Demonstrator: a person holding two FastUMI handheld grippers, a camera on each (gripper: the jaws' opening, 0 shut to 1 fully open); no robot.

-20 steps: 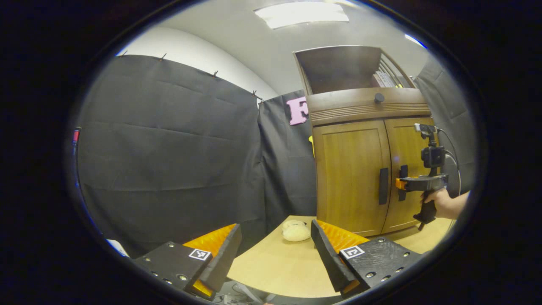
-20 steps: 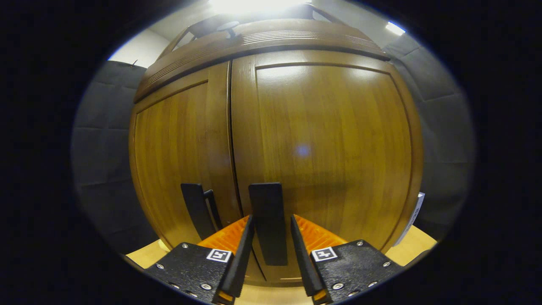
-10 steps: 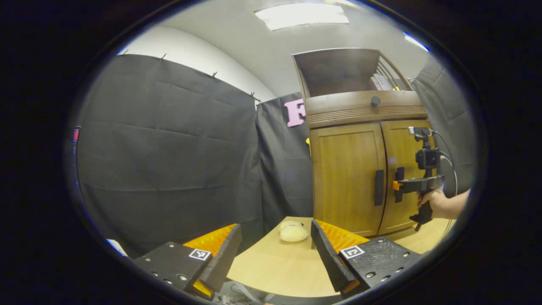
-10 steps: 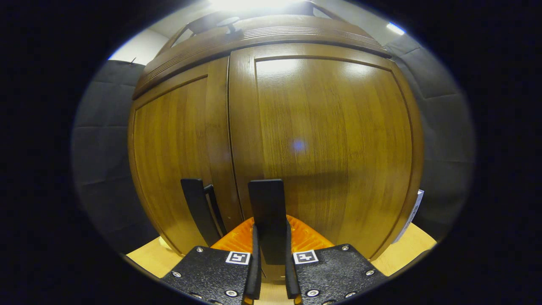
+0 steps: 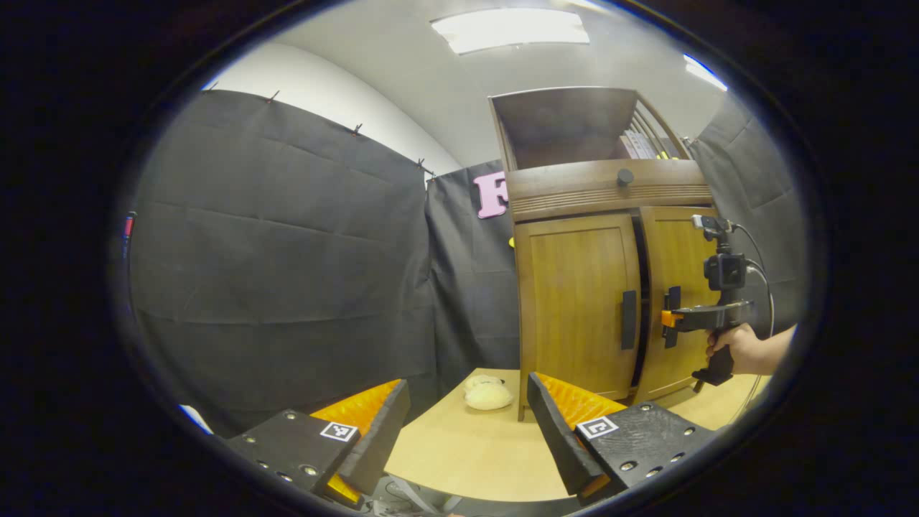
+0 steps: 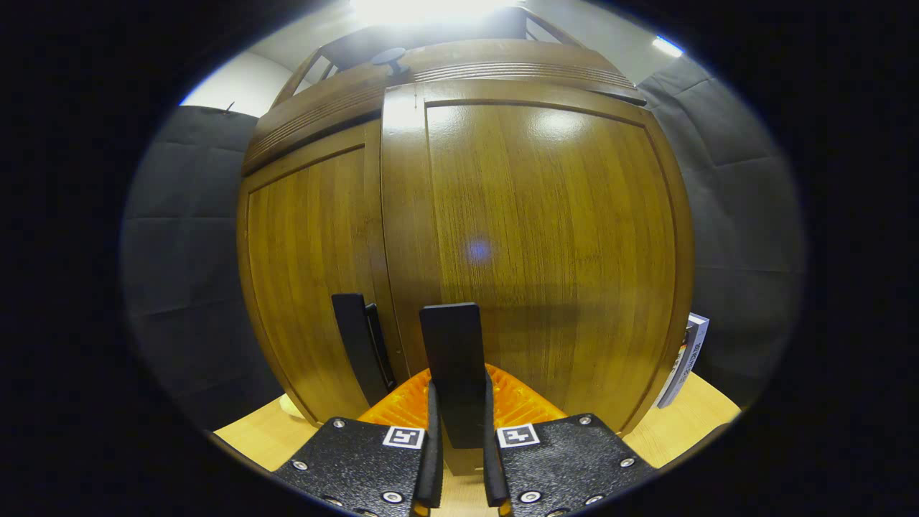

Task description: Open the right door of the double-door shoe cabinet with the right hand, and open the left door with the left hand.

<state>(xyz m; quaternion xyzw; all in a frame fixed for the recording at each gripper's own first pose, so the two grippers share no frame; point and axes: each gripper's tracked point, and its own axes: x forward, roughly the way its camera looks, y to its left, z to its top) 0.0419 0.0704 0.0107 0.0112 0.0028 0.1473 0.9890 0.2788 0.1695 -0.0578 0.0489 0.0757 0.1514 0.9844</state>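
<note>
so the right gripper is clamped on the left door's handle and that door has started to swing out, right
Not quite: the right gripper has its jaws clamped on the right door's handle, not the left's. The right gripper view shows this, with the left door's handle untouched beside it. The right door has indeed started to swing out.

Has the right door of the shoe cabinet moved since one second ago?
Yes. The right door has swung outward, away from the closed left door, with a dark gap between them. The right gripper grips its handle.
</note>
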